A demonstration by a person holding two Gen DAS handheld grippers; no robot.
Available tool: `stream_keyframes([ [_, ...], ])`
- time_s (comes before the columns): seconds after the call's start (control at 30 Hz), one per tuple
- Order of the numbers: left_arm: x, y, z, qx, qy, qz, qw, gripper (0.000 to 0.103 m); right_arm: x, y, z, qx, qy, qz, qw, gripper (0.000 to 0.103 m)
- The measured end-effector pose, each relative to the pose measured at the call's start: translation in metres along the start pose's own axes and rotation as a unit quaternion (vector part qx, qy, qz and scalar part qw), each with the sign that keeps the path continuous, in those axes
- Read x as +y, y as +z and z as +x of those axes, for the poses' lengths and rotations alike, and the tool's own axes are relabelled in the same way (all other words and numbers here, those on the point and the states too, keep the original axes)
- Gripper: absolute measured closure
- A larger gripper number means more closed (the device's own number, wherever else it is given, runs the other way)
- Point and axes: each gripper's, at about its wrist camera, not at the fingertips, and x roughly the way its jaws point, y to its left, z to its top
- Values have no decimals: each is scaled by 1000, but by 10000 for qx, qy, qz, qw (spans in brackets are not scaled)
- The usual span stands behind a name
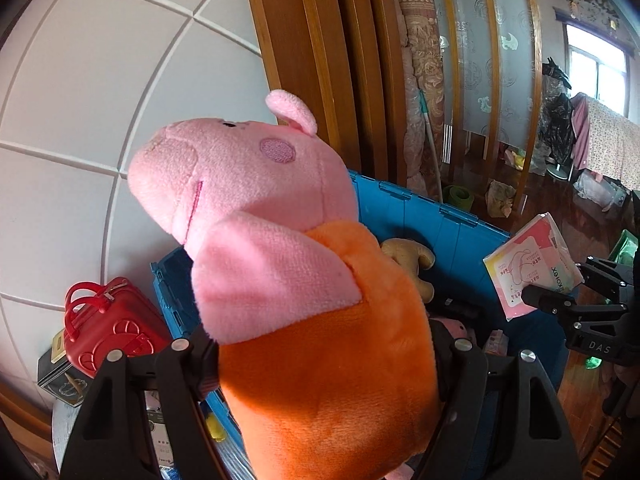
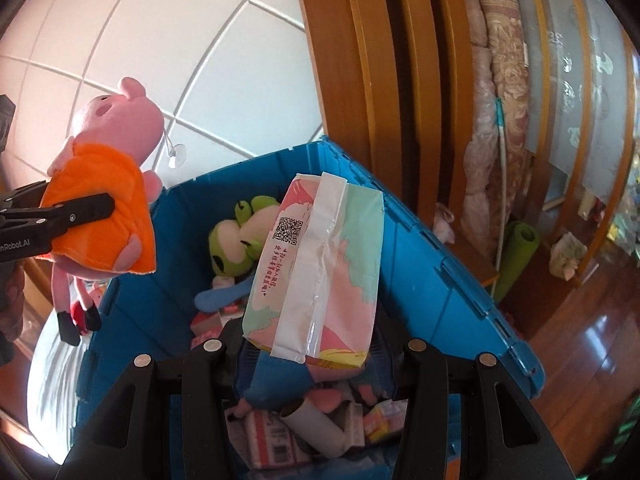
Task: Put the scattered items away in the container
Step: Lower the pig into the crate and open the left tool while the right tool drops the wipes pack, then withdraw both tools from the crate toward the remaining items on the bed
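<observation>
My left gripper (image 1: 326,354) is shut on a pink pig plush in an orange dress (image 1: 280,260) and holds it above the left rim of the blue crate (image 1: 420,208). It also shows in the right wrist view (image 2: 100,184). My right gripper (image 2: 312,344) is shut on a pastel tissue pack (image 2: 316,268) and holds it over the open blue crate (image 2: 420,264). The pack also shows in the left wrist view (image 1: 528,264). Inside the crate lie a green frog plush (image 2: 236,236), a cardboard tube (image 2: 316,428) and several small boxes.
A red toy suitcase (image 1: 112,320) and a dark box (image 1: 64,380) sit left of the crate by the white tiled wall. Wooden door frames (image 2: 360,80), a rolled rug (image 2: 508,92) and a green mat roll (image 2: 516,256) stand behind it. Wooden floor lies right.
</observation>
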Motion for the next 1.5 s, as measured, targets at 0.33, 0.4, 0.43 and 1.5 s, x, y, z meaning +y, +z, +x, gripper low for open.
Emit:
stream_keyframes([
  [0.33,0,8,8,-53,-133,-3,9999,27,-6,3,7,47,-15,52,10000,56],
  [0.4,7,9,6,-112,-467,-276,9985,16,-6,2,7,26,-43,42,10000,52],
  [0.43,9,11,6,-93,-532,-332,9980,15,-5,2,7,18,-102,6,9999,37],
  [1.5,156,-161,-72,351,655,-1936,9783,13,159,0,-13,53,853,-1278,9881,3],
])
